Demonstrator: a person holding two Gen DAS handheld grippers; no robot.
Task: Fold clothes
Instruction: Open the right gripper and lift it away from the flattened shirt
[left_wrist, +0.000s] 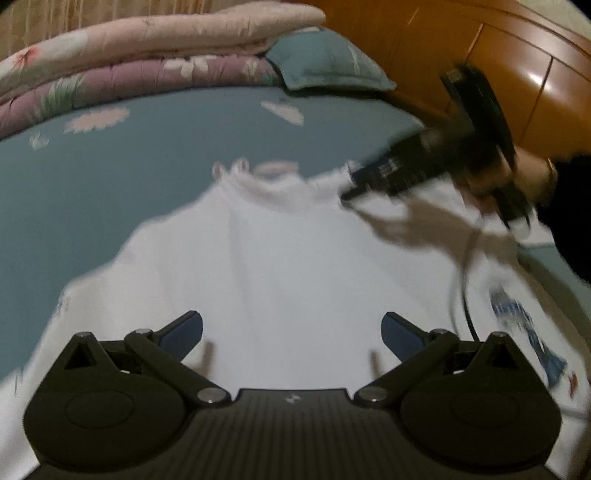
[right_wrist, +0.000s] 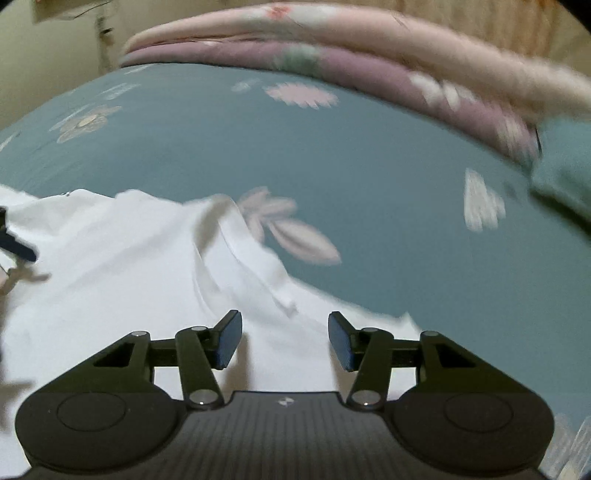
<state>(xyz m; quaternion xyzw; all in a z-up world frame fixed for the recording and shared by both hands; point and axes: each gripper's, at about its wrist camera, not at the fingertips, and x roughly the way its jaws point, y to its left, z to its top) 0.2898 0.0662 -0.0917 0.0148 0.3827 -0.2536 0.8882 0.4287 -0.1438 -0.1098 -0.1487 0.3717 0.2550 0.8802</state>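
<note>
Left wrist view: the left gripper hovers over a white garment with its jaws spread wide and nothing between them. The garment lies spread on a teal floral bedsheet, neckline toward the far side. Its near edge is hidden by the gripper body, and its right side runs out of frame. A blue print on the right part of the fabric is too blurred to read. The right gripper enters from the right, smeared by motion; its tip sits at the garment's shoulder area, held by a hand. Folded quilts and a teal pillow lie at the far edge of the bed, against a wooden headboard.

Right wrist view: the right gripper has its jaws moderately apart, empty, above the white garment. The fabric shows a raised fold ahead of the fingers. The garment's left part is cut off by the frame. A dark blue fingertip of the left gripper shows at the left edge. The bedsheet and quilts are motion-blurred.
</note>
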